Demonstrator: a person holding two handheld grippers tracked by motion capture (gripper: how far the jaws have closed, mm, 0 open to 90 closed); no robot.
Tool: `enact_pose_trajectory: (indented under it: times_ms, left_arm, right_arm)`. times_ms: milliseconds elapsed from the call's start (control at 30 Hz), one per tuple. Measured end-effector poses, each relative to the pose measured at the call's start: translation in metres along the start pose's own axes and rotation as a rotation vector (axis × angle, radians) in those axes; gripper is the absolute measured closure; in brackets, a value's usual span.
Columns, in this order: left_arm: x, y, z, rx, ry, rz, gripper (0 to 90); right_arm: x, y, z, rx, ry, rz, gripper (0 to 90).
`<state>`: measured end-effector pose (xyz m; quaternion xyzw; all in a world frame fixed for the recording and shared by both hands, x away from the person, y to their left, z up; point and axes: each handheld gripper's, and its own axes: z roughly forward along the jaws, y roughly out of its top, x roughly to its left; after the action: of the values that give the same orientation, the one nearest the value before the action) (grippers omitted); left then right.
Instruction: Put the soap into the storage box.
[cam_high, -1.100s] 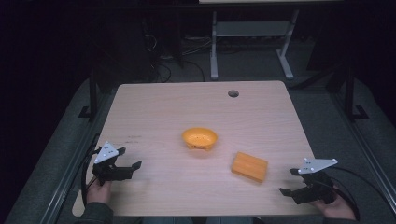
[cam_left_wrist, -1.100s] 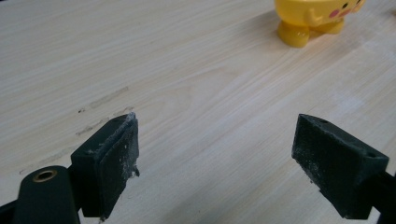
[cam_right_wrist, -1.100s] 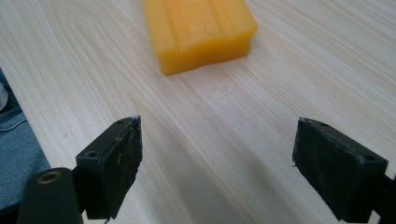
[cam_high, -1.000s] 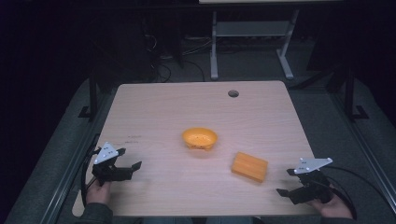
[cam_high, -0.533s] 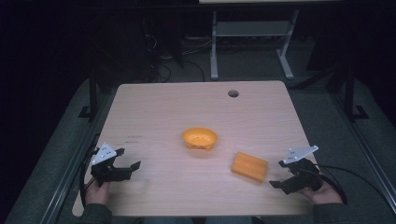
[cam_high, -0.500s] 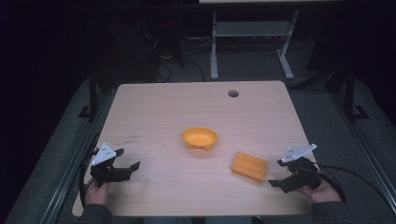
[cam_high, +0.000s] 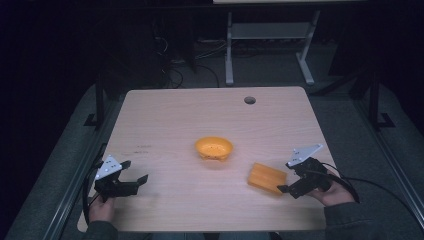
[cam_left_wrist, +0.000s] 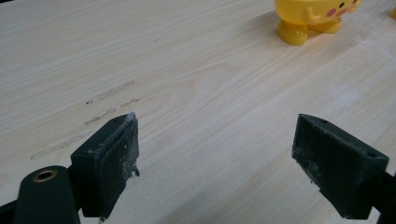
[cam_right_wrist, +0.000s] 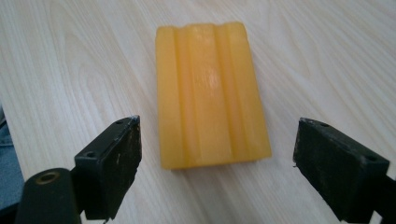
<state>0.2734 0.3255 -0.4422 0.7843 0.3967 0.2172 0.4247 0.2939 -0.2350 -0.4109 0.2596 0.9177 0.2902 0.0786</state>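
An orange ribbed block (cam_high: 267, 178) lies flat on the wooden table (cam_high: 210, 120), right of centre; the right gripper view shows the block (cam_right_wrist: 210, 93) lengthwise just beyond the jaw tips. My right gripper (cam_high: 286, 189) sits at the block's right edge, open, jaws wide on either side of its near end (cam_right_wrist: 217, 161). A yellow-orange bowl (cam_high: 214, 148) with small feet stands mid-table; the bowl (cam_left_wrist: 313, 18) also appears at the top of the left gripper view. My left gripper (cam_high: 137, 177) rests near the table's front left, open and holding nothing (cam_left_wrist: 215, 158).
A round cable hole (cam_high: 249, 100) sits near the table's far edge. Faint scuff marks (cam_left_wrist: 100, 105) mark the wood ahead of the left gripper. A metal desk frame (cam_high: 265, 45) stands on the dark floor beyond the table.
My right gripper has moved left from the table's right front corner up to the orange block. The left gripper has stayed put.
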Motion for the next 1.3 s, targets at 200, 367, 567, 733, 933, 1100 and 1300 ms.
enact_pose_trajectory:
  times_ms: [200, 367, 567, 733, 933, 1100, 1300]
  left_arm:
    - [0.0, 0.0, -0.002, -0.007, 0.003, -0.004, 14.3]
    - [0.0, -0.001, -0.001, -0.003, -0.001, -0.009, 14.3]
    - [-0.001, -0.002, 0.0, 0.003, -0.004, 0.002, 14.3]
    - [-0.001, -0.002, 0.0, 0.003, -0.007, -0.003, 14.3]
    - [-0.001, -0.002, 0.001, 0.003, -0.009, -0.002, 14.3]
    - [-0.001, -0.002, 0.001, 0.007, -0.014, -0.001, 14.3]
    - [-0.001, -0.001, 0.001, 0.016, -0.021, 0.009, 14.3]
  right_arm:
    - [0.0, 0.011, 0.006, 0.007, 0.004, -0.036, 14.7]
    - [0.0, 0.017, 0.009, 0.023, 0.011, -0.046, 14.4]
    - [0.0, 0.023, 0.019, 0.045, 0.023, -0.074, 14.3]
    - [0.0, 0.026, 0.027, 0.072, 0.026, -0.072, 14.3]
    - [-0.002, 0.029, 0.037, 0.11, 0.033, -0.078, 14.3]
    - [-0.003, 0.031, 0.045, 0.133, 0.042, -0.085, 14.3]
    - [-0.003, 0.034, 0.056, 0.172, 0.048, -0.094, 14.4]
